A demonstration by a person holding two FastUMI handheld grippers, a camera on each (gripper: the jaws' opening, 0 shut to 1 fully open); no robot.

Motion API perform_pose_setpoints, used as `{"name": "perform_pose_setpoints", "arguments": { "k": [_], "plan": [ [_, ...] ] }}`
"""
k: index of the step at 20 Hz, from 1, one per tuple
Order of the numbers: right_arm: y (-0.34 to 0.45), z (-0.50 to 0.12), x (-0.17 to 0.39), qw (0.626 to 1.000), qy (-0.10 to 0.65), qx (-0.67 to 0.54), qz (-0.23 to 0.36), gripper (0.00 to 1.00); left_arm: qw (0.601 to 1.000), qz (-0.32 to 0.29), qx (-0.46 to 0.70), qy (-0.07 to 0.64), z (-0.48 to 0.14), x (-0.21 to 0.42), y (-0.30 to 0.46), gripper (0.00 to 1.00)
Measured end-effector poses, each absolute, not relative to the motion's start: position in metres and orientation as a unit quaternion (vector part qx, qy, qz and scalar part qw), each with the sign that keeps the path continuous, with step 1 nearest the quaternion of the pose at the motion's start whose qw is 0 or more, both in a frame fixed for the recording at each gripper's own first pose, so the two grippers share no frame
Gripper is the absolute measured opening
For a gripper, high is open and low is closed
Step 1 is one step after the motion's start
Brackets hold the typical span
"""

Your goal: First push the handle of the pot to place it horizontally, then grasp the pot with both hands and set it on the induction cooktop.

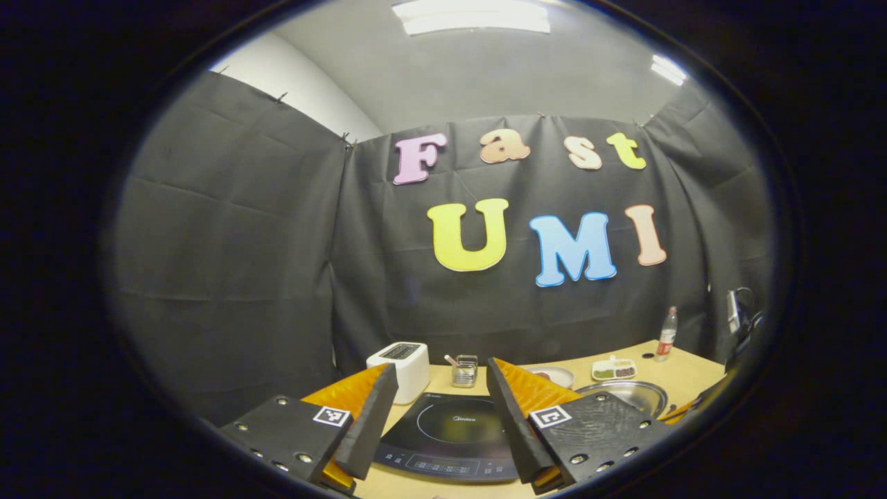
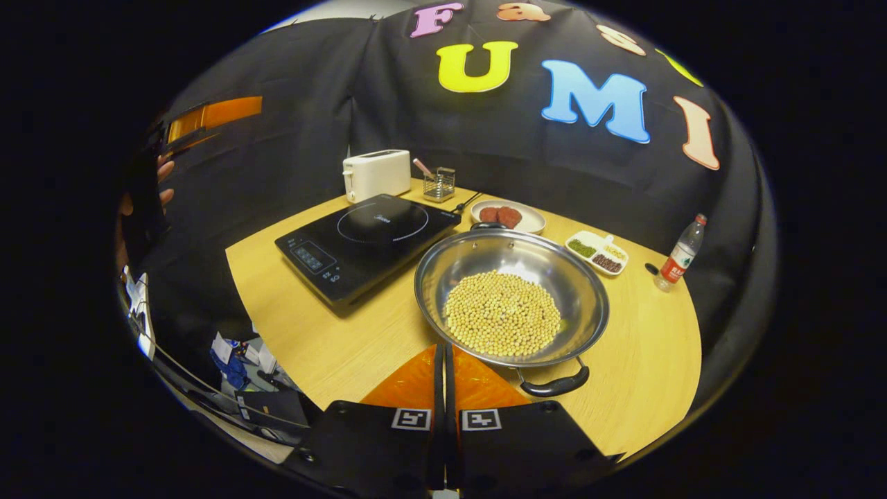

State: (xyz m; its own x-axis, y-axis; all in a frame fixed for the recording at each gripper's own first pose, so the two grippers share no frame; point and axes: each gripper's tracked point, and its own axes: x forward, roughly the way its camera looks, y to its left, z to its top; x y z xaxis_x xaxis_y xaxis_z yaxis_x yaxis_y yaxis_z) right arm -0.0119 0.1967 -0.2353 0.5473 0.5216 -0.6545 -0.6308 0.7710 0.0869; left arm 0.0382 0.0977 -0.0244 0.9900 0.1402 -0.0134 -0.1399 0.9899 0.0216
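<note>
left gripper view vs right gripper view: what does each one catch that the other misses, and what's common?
Left gripper view alone: ceiling lights, and its open tongs.

Right gripper view alone: the heap of yellow soybeans inside the steel pot, the pot's near black handle, the closed right tongs, and a hand at far left.

Both: black induction cooktop, white toaster, wire caddy, clear plastic bottle, divided snack dish, wooden table.
</note>
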Motion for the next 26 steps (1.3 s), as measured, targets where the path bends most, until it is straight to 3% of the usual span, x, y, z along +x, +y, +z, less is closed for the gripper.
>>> {"name": "perform_pose_setpoints", "arguments": {
  "k": [1, 11, 26],
  "plan": [
    [0.194, -0.242, -0.011, 0.870, 0.354, -0.083, 0.332, 0.02, 0.997, 0.073, 0.010, 0.010, -0.027, 0.041, 0.096, 0.79],
    [0.163, -0.288, 0.011, 0.845, 0.416, -0.078, 0.327, 0.02, 0.996, 0.088, 0.008, 0.026, -0.038, 0.065, 0.066, 0.75],
    [0.127, -0.297, 0.033, 0.850, 0.438, -0.044, 0.288, 0.02, 0.998, 0.055, 0.012, 0.036, -0.047, 0.099, 0.020, 0.79]
  ]
}}
